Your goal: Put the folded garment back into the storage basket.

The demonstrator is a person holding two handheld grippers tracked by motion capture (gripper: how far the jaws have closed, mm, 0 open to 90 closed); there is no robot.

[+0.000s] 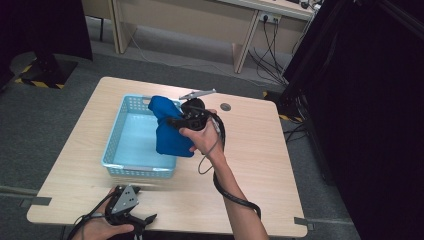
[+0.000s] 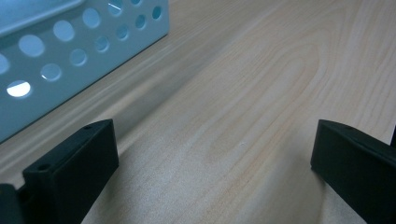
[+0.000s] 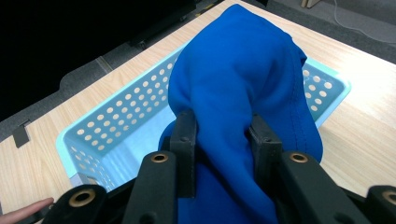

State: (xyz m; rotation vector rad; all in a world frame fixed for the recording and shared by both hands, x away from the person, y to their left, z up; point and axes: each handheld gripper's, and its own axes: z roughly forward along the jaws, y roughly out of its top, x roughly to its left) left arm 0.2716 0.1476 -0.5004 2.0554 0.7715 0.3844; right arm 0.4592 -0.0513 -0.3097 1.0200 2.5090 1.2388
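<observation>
wooden table (image 1: 260, 150) | right gripper (image 3: 224, 135) clamps blue cloth (image 3: 243, 70), seemingly above basket (image 1: 116, 145) | left gripper (image 2: 215, 158) open, empty

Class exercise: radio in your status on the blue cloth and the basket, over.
Right gripper shut on blue cloth, held over the basket rim. Left gripper open, idle by the near wall. Nothing in the way.

The bench (image 1: 260, 150) is seen whole from above and behind, looking forward and down. The basket (image 2: 56, 60) wall is viewed close, low along the bench, from the left claw. From the right claw, basket and bench are overlooked nearby; the basket is shared by all three.
</observation>
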